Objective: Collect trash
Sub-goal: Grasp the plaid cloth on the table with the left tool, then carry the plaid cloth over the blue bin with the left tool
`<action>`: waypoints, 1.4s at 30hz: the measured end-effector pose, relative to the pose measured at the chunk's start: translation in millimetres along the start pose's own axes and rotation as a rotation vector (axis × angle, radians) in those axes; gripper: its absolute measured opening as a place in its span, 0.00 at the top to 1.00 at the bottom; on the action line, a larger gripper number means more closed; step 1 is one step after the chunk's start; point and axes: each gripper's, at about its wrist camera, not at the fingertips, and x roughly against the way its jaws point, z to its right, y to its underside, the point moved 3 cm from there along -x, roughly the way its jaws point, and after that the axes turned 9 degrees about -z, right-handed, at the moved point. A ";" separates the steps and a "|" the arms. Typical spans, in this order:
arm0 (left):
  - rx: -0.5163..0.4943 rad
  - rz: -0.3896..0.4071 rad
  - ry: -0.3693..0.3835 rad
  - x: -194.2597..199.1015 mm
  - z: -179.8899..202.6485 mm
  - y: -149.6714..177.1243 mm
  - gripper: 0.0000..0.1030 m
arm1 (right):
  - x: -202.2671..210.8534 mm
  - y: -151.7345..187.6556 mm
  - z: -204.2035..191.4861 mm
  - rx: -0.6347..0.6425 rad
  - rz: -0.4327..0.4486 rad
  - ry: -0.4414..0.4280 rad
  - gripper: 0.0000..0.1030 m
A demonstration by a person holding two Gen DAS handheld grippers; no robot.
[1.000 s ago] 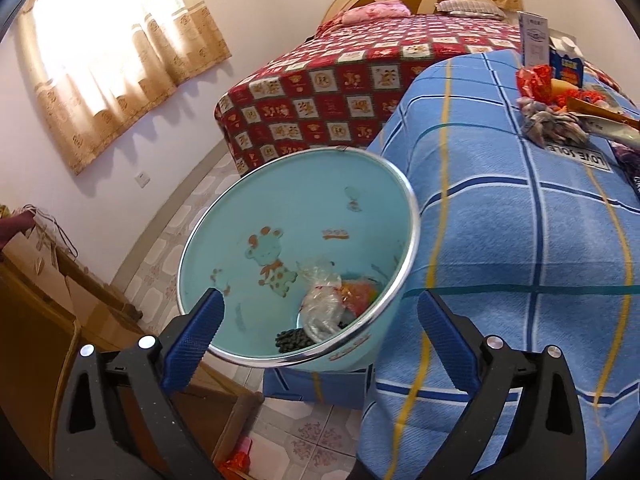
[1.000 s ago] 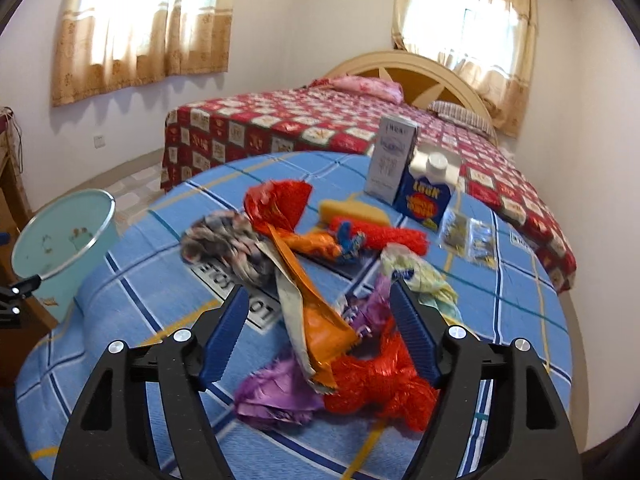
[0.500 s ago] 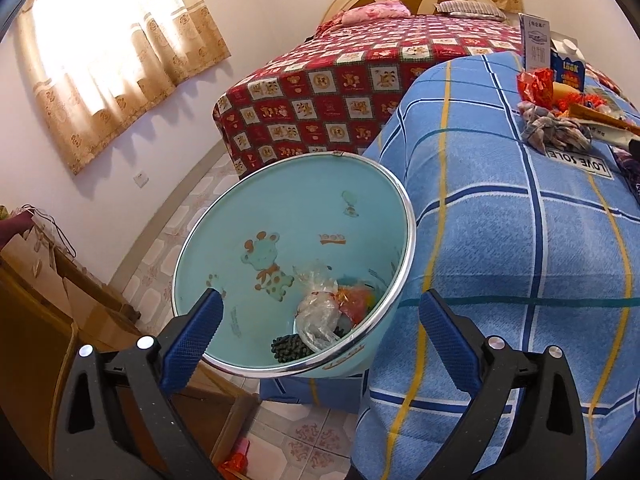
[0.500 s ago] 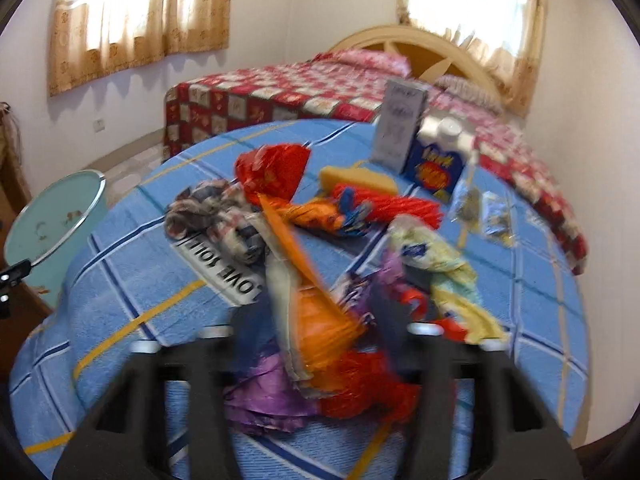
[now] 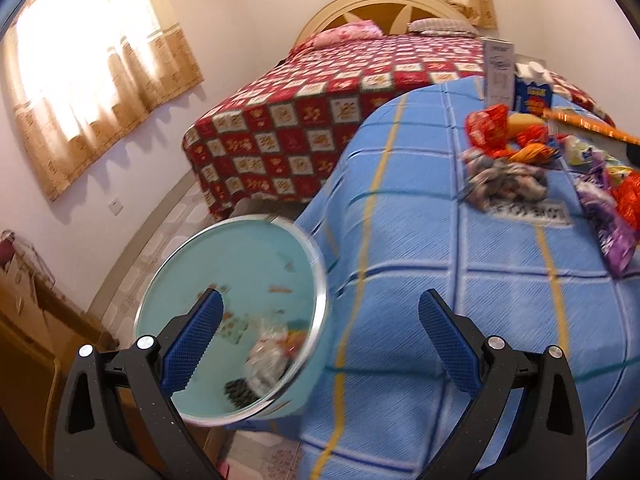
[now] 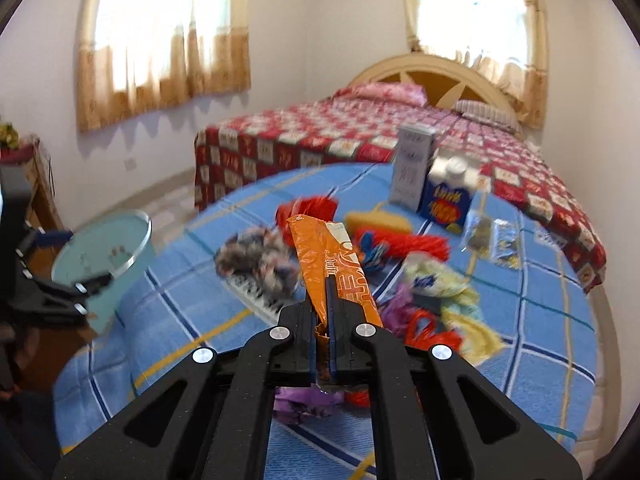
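One wrapper down: my right tongs point(image 6: 326, 312), open a second ago, now clamp the orange wrapper point(image 6: 334, 264); left tongs point(image 5: 320, 344) gape empty over the blue bin point(image 5: 240, 280).

The left wrist view looks steeply down past its own tool point(image 5: 320, 332) from beside the blue-checked desk point(image 5: 460, 300), with the turquoise trash bin point(image 5: 240, 280) close at lower left. The right wrist view looks more shallowly across the desk point(image 6: 540, 300) from its near edge toward the bed point(image 6: 360, 132). Both views share the bin point(image 6: 104, 252), the wrapper pile point(image 6: 400, 264), the bed and the curtained windows.
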 end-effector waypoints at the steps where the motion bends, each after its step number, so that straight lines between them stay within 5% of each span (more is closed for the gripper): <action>1: -0.005 0.005 0.006 -1.0 6.2 -4.5 0.07 | 4.6 -1.8 3.3 -0.010 0.016 0.003 0.95; 6: -0.034 0.014 0.040 -9.8 38.7 -28.6 0.07 | 22.3 0.5 32.5 -0.081 0.079 0.070 0.95; 18: -0.112 -0.008 0.083 -43.1 105.8 -83.6 0.11 | 11.2 32.3 128.5 -0.278 0.039 0.239 0.95; 23: -0.125 -0.075 0.122 -62.8 116.6 -88.6 0.34 | 0.7 48.8 147.8 -0.312 -0.007 0.238 0.95; 25: -0.133 -0.095 0.159 -66.3 120.2 -86.4 0.57 | -1.2 55.8 149.4 -0.319 -0.017 0.229 0.95; 29: -0.165 -0.094 0.183 -62.0 127.0 -80.9 0.84 | -1.7 60.6 148.7 -0.323 -0.018 0.212 0.95; 42: -0.076 -0.018 0.161 -18.7 63.0 -62.2 0.89 | 24.2 29.0 102.2 -0.249 0.082 0.145 0.95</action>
